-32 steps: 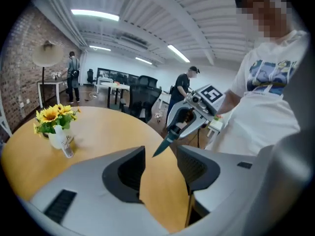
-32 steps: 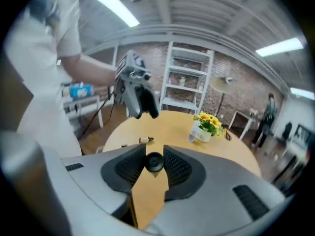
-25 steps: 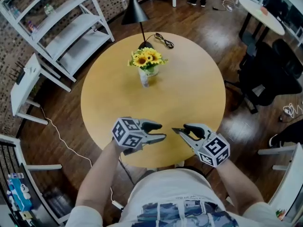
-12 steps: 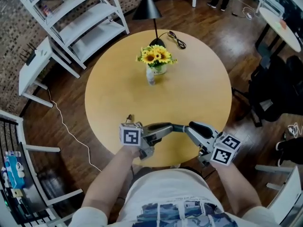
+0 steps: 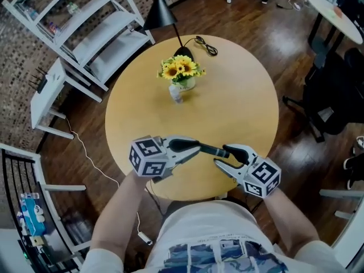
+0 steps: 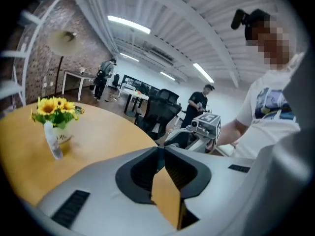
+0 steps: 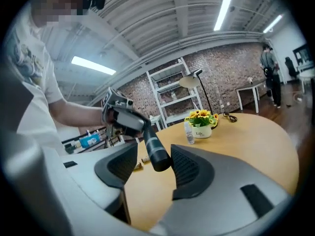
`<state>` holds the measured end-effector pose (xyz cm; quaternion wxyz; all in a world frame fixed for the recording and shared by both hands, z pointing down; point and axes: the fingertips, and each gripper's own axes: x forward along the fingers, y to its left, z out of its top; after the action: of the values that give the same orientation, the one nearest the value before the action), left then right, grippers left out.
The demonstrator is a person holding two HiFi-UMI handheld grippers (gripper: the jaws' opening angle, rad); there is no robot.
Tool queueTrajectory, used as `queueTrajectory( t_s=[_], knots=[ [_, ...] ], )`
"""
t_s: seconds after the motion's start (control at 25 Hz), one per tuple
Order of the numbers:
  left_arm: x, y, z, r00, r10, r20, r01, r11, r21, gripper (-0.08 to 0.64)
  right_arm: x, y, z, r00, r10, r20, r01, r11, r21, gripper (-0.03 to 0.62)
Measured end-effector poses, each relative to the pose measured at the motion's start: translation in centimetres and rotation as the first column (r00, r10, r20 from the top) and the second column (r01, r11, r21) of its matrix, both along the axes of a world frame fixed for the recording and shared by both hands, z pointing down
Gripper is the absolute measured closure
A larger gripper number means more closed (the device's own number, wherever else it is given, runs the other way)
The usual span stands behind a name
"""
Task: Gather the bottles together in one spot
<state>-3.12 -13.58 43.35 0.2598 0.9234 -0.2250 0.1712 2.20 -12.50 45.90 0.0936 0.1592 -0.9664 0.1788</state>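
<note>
One small clear bottle (image 5: 175,94) stands beside a vase of sunflowers (image 5: 181,73) on the far half of the round wooden table (image 5: 239,107). It also shows in the gripper views as the same bottle (image 6: 53,144) (image 7: 188,132). My left gripper (image 5: 196,148) (image 6: 160,150) is shut, its jaws together with nothing between them. A dark rod shape with a grey band (image 7: 156,154) reaches from it into my right gripper (image 5: 220,155) (image 7: 153,154). Whether that is its own nose or a held thing I cannot tell. The right jaws have just been opening around that tip.
A black floor lamp (image 5: 160,13) and its cable (image 5: 202,45) sit at the table's far edge. White shelving (image 5: 85,27) stands at the left and a black office chair (image 5: 335,90) at the right. Two small brown bits (image 7: 139,165) lie near the table's near edge.
The two grippers, apart a second ago, have come together tip to tip. The left one has shut and risen. The right one, shut before, now stands open around the left one's tip.
</note>
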Motion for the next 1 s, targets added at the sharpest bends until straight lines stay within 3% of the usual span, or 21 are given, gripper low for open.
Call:
queueTrajectory(
  t_s=[0.12, 0.24, 0.36, 0.48, 0.64, 1.0],
  knots=[
    [0.4, -0.8, 0.0, 0.989, 0.048, 0.141, -0.056, 0.997, 0.057, 0.52, 0.6, -0.3, 1.1, 0.996, 0.05, -0.068, -0.048, 0.998, 0.031, 0.325],
    [0.6, -2.7, 0.9, 0.954, 0.054, 0.295, -0.09, 0.99, 0.109, 0.526, 2.7, -1.3, 2.2, 0.984, 0.116, -0.131, -0.11, 0.992, 0.055, 0.325],
    [0.5, -5.3, 2.3, 0.894, 0.05, 0.446, -0.13, 0.98, 0.151, 0.529, 4.9, -1.3, 3.0, 0.977, 0.144, -0.16, -0.136, 0.989, 0.065, 0.325],
    [0.0, -8.5, 3.9, 0.834, 0.043, 0.55, -0.151, 0.977, 0.153, 0.529, 6.7, -0.9, 3.6, 0.97, 0.164, -0.18, -0.153, 0.986, 0.072, 0.325],
    [-1.4, -13.0, 6.5, 0.728, 0.031, 0.685, -0.171, 0.976, 0.137, 0.529, 9.2, -0.4, 4.4, 0.958, 0.194, -0.211, -0.182, 0.98, 0.075, 0.327],
    [-5.9, -21.7, 12.2, 0.535, 0.08, 0.841, -0.199, 0.979, 0.034, 0.529, 13.9, 0.6, 5.4, 0.93, 0.254, -0.266, -0.248, 0.967, 0.059, 0.325]
  ],
)
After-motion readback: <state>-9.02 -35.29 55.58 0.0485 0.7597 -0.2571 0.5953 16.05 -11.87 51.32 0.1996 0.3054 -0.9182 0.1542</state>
